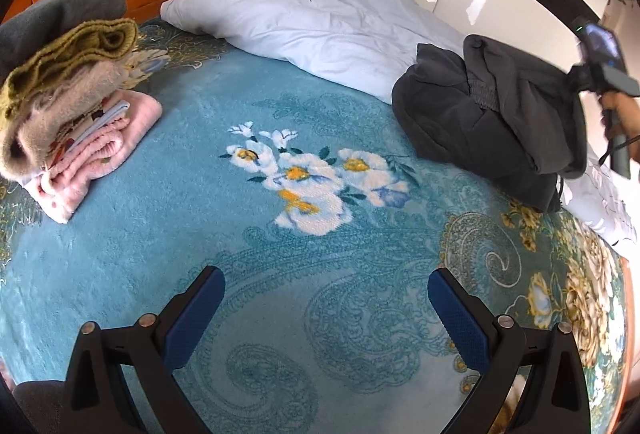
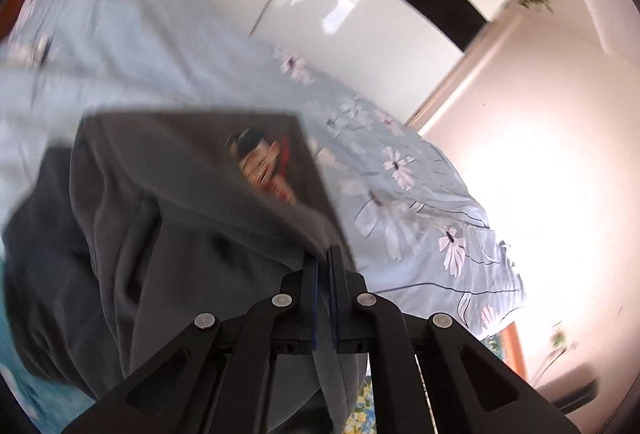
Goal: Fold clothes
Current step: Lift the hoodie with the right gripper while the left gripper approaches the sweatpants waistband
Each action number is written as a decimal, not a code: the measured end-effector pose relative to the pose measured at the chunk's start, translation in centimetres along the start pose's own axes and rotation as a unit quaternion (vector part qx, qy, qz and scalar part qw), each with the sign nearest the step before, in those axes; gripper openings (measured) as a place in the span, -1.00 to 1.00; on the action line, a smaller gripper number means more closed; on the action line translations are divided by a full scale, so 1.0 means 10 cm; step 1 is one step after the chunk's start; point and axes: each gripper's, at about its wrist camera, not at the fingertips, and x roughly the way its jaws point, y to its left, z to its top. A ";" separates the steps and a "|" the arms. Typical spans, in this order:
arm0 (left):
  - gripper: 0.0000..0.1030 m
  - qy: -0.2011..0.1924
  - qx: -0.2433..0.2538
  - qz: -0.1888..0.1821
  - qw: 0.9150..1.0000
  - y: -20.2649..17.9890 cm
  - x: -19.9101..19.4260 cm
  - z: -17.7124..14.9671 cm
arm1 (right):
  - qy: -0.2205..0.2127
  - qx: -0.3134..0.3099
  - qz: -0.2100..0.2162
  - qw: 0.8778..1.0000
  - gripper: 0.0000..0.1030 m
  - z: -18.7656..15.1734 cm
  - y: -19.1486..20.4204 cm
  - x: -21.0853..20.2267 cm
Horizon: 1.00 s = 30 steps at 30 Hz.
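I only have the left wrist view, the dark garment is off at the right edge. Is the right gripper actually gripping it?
Observer: Yes. In the right wrist view the right gripper is shut on an edge of the dark grey garment.
Operator: Anything on that garment I can't see?
Observer: A blurred red and black print near its top edge.
Operator: What lies behind it?
Observer: The pale blue floral duvet, running toward a bright wall.
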 end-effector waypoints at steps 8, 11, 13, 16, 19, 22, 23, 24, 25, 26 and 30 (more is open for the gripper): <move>1.00 0.012 -0.040 -0.050 0.998 -0.03 -0.04 -0.05 | -0.191 0.021 0.003 0.981 -0.94 0.13 -0.79 -1.27; 1.00 0.008 -0.025 -0.065 0.998 -0.12 -0.13 -0.07 | -0.228 0.035 0.018 0.973 -0.94 0.07 -1.03 -1.57; 1.00 0.011 -0.016 -0.075 0.997 -0.17 -0.18 -0.07 | -0.254 0.036 0.033 0.966 -0.93 -0.02 -1.09 -2.00; 1.00 0.025 -0.009 -0.090 0.996 -0.19 -0.26 -0.07 | -0.305 0.034 0.049 0.950 -0.94 -0.10 -1.14 -2.60; 1.00 0.024 -0.016 -0.106 0.994 -0.17 -0.36 -0.09 | -0.344 0.039 0.094 0.933 -0.93 -0.21 -1.27 -3.13; 1.00 0.016 -0.022 -0.117 0.993 -0.13 -0.49 -0.10 | -0.374 0.037 0.127 0.918 -0.93 -0.32 -1.34 -3.62; 1.00 0.013 -0.024 -0.120 0.992 -0.10 -0.55 -0.09 | -0.384 0.033 0.128 0.914 -0.93 -0.36 -1.35 -3.73; 1.00 0.009 -0.029 -0.123 0.992 -0.06 -0.61 -0.07 | -0.394 0.030 0.121 0.911 -0.93 -0.42 -1.36 -3.83; 1.00 0.010 -0.035 -0.126 0.991 -0.02 -0.63 -0.07 | -0.404 0.027 0.114 0.907 -0.93 -0.48 -1.37 -3.93; 1.00 0.016 -0.041 -0.127 0.991 0.01 -0.63 -0.09 | -0.409 0.023 0.107 0.906 -0.93 -0.56 -1.38 -4.00; 1.00 0.039 -0.068 -0.134 0.988 0.14 -0.62 -0.16 | -0.369 0.016 0.128 0.920 -0.93 -1.00 -1.43 -3.90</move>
